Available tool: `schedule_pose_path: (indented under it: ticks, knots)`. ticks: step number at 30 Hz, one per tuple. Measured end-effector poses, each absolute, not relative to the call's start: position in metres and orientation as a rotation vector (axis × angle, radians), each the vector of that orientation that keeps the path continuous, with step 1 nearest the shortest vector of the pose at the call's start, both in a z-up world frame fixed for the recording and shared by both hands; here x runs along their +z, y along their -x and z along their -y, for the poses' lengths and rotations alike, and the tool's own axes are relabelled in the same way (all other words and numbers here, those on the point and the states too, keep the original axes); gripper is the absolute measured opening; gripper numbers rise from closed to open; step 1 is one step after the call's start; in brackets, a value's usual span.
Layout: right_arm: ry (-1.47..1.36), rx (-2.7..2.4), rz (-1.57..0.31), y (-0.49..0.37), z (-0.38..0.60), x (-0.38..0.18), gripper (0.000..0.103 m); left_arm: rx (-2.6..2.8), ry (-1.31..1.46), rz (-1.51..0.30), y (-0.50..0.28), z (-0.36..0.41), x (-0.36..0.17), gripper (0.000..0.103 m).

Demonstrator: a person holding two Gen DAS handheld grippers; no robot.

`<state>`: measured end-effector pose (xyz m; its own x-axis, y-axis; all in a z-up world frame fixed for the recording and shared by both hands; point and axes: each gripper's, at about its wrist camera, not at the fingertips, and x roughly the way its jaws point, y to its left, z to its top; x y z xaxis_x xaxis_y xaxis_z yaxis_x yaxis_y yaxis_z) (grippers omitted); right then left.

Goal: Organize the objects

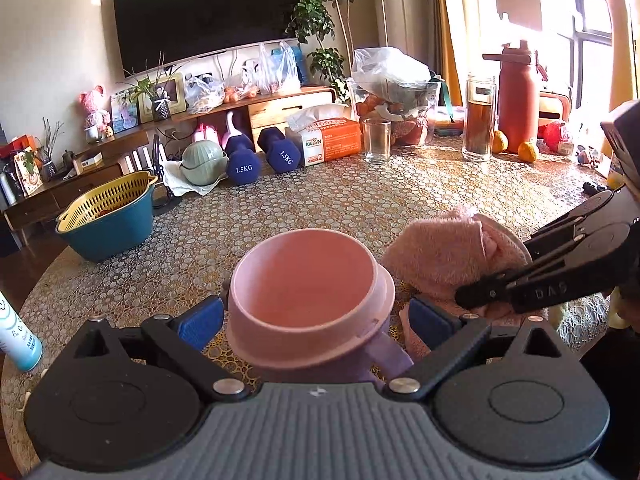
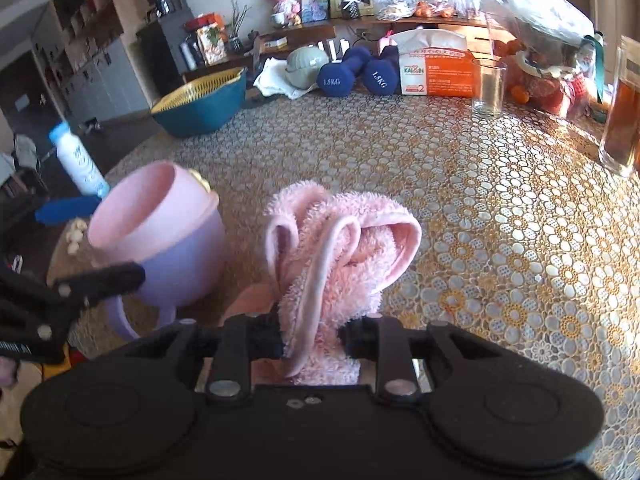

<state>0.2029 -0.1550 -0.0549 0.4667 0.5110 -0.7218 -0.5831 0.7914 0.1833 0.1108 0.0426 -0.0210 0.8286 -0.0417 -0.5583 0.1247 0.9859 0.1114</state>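
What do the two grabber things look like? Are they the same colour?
Not quite. The left gripper has black arms with bright blue pads, a grey ribbed body, two round black discs and silver bolts. The right gripper is black all over, pads too, with the same discs and silver bolts. From the left view, raised letters show on its side, too blurry to read. No cables or sleeves show.

Black hand-held gripper (image 1: pixel 316 320), blue fingertips (image 1: pixel 200 320)

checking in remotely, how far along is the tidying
Early, by the look of it. In hand: the right gripper is shut on the pink towel; the left gripper's jaws sit open around the pink cup. Dumbbells, tissue pack and glass are out on the table.
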Motion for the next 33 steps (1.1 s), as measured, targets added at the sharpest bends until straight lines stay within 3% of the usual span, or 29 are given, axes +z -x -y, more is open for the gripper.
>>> schedule_pose_path:
  ticks: [5,7,9,14,17,22,24,33]
  knots:
    - [0.132,0.667,-0.839,-0.202,0.15,-0.061,0.038,-0.082,-0.149,-0.589,-0.109,-0.043,-0.02,0.099]
    - [0.076,0.674,-0.837,-0.208,0.154,-0.057,0.051,-0.082,-0.15,-0.59,-0.109,-0.043,-0.02,0.099]
    - [0.025,0.677,-0.812,-0.21,0.157,-0.052,0.072,-0.08,-0.15,-0.59,-0.109,-0.044,-0.019,0.099]
    - [-0.074,0.67,-0.8,-0.222,0.155,-0.043,0.079,-0.073,-0.145,-0.589,-0.112,-0.045,-0.019,0.099]
    - [-0.03,0.659,-0.793,-0.225,0.143,-0.047,0.073,-0.066,-0.146,-0.588,-0.114,-0.045,-0.019,0.099]
    - [-0.041,0.657,-0.781,-0.225,0.143,-0.05,0.027,-0.067,-0.15,-0.58,-0.116,-0.048,-0.017,0.099]
    - [-0.087,0.677,-0.77,-0.224,0.149,-0.043,0.022,-0.069,-0.151,-0.578,-0.118,-0.048,-0.017,0.099]
    - [-0.322,0.894,-0.78,-0.222,0.152,-0.018,0.021,-0.101,-0.149,-0.592,-0.121,-0.046,-0.019,0.091]
